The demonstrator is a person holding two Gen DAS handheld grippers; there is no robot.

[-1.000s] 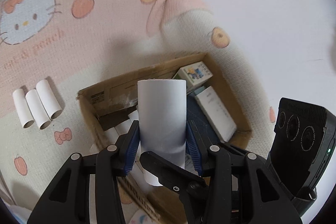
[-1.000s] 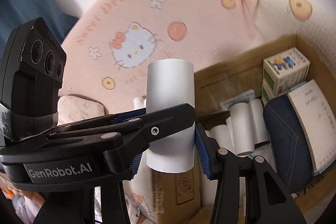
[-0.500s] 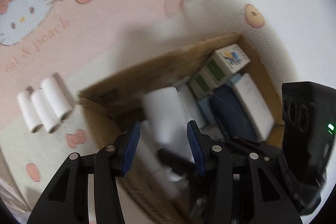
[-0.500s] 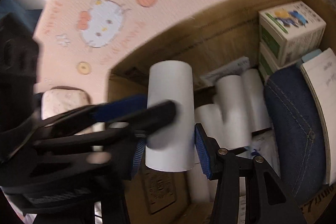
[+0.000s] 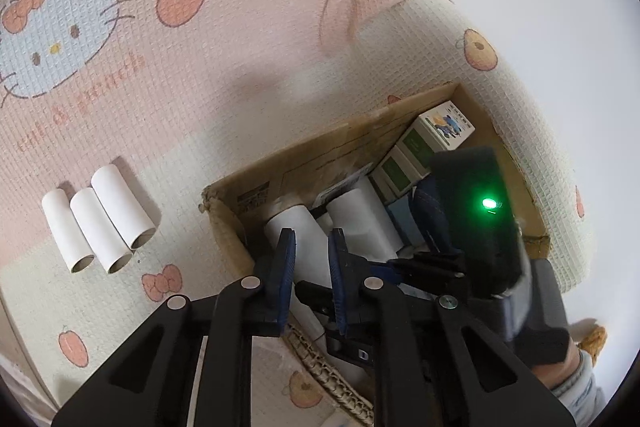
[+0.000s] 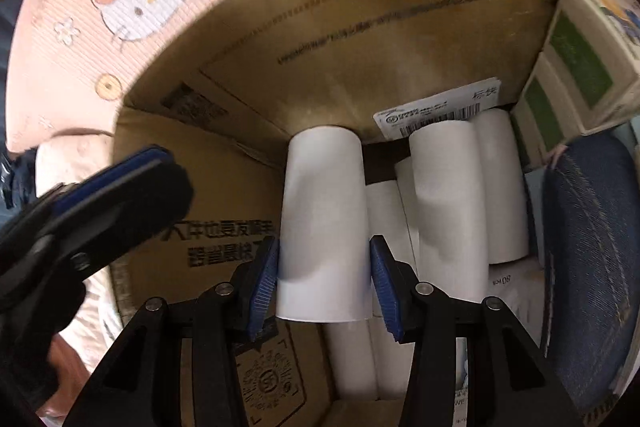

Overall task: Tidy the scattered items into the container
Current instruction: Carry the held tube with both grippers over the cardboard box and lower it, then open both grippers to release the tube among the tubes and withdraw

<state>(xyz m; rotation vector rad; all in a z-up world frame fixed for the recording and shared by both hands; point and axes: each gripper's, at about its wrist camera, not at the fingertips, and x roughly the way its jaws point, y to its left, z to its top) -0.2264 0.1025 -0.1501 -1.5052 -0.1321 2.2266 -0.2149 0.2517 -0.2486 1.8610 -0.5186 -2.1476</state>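
A white cardboard tube (image 6: 324,227) is pinched between the blue-padded fingers of the right gripper (image 6: 325,279), with both pads pressed against its sides near its lower end. The tube's long axis is seen to run straight ahead along the fingers, its far end reaching toward the back wall of the brown corrugated cardboard box (image 6: 328,39). It is held inside the box, at the left of the white tubes already lying there (image 6: 448,195), and these are laid roughly parallel to it. A folded piece of blue denim (image 6: 588,259) and small green-and-white cartons (image 6: 576,67) are packed at the right of the box.

The left gripper (image 5: 311,259) is held at the near rim of the box with its blue pads drawn close together and nothing visibly caught between them. Three more white cardboard tubes (image 5: 100,215) are left side by side on the pink cartoon-printed mat (image 5: 200,75), well apart from the box and off to the left gripper's left, so the left hand is judged the nearer one for them. Their long axes are seen to lie slanted, with the open ends toward the camera
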